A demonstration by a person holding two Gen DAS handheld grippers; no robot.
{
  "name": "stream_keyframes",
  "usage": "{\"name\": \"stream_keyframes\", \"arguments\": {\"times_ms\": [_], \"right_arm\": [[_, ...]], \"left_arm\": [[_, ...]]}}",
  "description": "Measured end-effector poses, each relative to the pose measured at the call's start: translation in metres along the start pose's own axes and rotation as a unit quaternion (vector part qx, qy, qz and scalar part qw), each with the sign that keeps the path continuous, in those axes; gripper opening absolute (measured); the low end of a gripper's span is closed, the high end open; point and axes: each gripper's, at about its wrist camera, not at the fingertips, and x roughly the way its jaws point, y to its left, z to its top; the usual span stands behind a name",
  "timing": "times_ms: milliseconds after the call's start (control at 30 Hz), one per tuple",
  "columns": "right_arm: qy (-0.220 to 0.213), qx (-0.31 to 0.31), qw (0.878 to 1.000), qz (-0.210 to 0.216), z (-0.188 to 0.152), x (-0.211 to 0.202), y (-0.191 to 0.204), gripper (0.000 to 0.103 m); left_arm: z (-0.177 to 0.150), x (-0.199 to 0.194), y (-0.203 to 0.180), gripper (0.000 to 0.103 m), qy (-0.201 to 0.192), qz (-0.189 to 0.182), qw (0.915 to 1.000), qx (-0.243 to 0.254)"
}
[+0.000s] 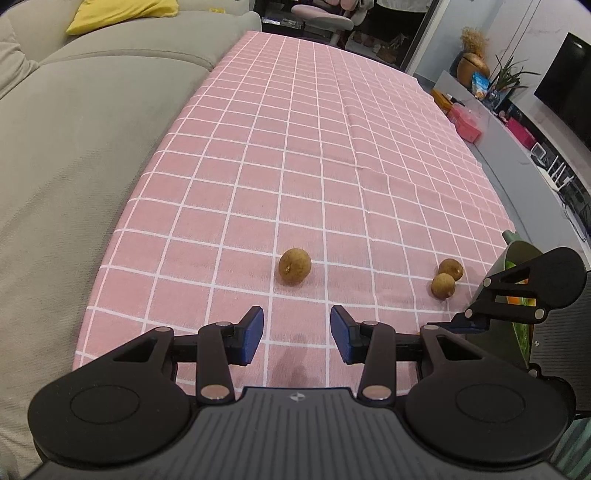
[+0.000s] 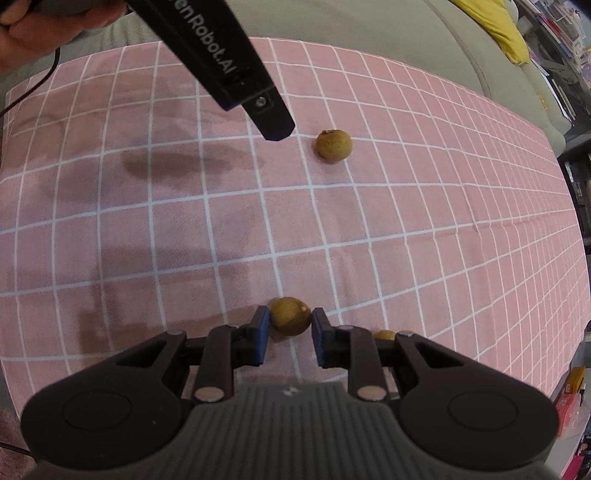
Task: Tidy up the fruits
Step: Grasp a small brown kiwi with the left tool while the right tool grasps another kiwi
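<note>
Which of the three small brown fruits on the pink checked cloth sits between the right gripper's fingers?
The fruit at the tips of the right gripper, between its blue pads. One neighbour peeks out beside the right finger; the third fruit lies apart, near the left gripper.

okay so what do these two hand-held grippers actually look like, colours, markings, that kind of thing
Both match: the left hand-held gripper and the right hand-held gripper have matte black bodies with ribbed centres, round side discs, silver pivot pins and blue pads. White lettering ending "enRobot.AI" runs along the left one's body in the right wrist view, and a thin black cable trails near the bare hand.

Pink checked tablecloth (image 1: pixel 314 155) over the tabletop, grey sofa (image 1: pixel 92 129) alongside, yellow cushion (image 1: pixel 122 14), black television (image 1: pixel 569 85), potted plant (image 1: pixel 506 75)
</note>
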Motion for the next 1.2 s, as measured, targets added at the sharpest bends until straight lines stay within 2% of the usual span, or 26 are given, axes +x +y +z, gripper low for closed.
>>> {"name": "stream_keyframes", "arguments": {"times_ms": [300, 433, 567, 767, 933, 1100, 1200], "right_arm": [[-0.021, 0.023, 0.999, -0.008, 0.0, 0.0, -0.005, 0.02], [-0.053, 0.08, 0.995, -0.016, 0.001, -0.016, -0.021, 0.02], [-0.086, 0.156, 0.984, -0.027, -0.002, -0.033, -0.039, 0.02], [-0.111, 0.27, 0.956, -0.036, -0.019, -0.045, -0.058, 0.02], [-0.144, 0.339, 0.929, -0.031, -0.036, -0.057, -0.06, 0.02], [-0.149, 0.355, 0.922, -0.033, -0.042, -0.055, -0.05, 0.02], [-0.149, 0.362, 0.92, -0.033, -0.045, -0.055, -0.046, 0.02]], "left_arm": [[0.008, 0.015, 0.013, 0.049, -0.027, -0.024, 0.9976, -0.059], [0.011, 0.027, 0.01, 0.049, -0.027, -0.016, 0.9979, -0.057], [0.014, 0.036, 0.005, 0.049, -0.022, -0.004, 0.9984, -0.051], [0.015, 0.048, 0.003, 0.049, -0.016, 0.007, 0.9983, -0.055], [0.017, 0.053, 0.001, 0.041, -0.018, 0.019, 0.9986, -0.047], [0.02, 0.056, -0.004, 0.029, -0.015, 0.023, 0.9989, -0.038], [0.022, 0.056, -0.006, 0.029, -0.013, 0.028, 0.9989, -0.036]]}}
